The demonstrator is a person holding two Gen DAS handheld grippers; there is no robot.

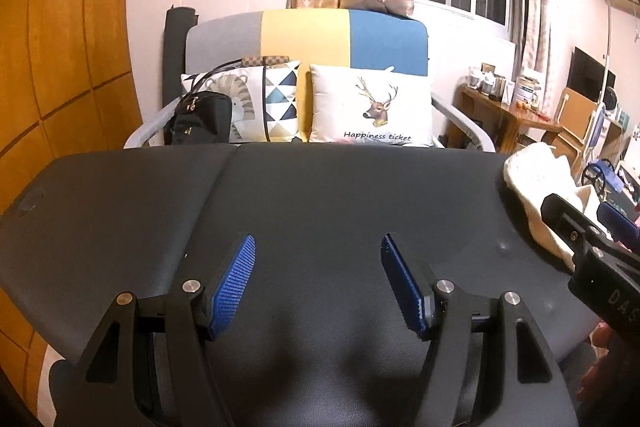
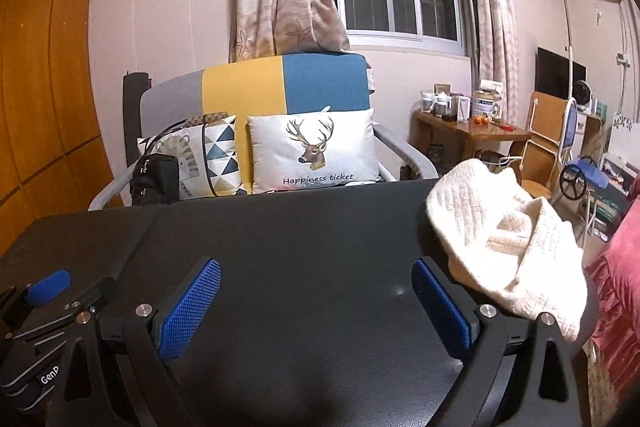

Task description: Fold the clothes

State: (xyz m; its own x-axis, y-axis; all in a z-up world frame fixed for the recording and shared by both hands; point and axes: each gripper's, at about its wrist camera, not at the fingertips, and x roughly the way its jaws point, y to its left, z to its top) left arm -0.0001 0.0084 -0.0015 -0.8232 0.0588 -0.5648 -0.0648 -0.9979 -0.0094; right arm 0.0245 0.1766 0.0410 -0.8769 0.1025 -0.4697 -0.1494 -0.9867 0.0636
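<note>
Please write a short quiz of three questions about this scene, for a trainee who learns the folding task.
1. True or false: the left gripper is shut on the cream knitted garment.
2. Where on the black table does the garment lie? A. far left corner. B. right edge. C. the middle.
3. Fill the gap: the printed text on the deer cushion reads "Happiness ____".

Key
1. False. Its jaws stand wide apart over the bare table and hold nothing. The right gripper is open as well.
2. B. It lies crumpled at the right edge, just beyond the right gripper's right finger.
3. ticket.
</note>
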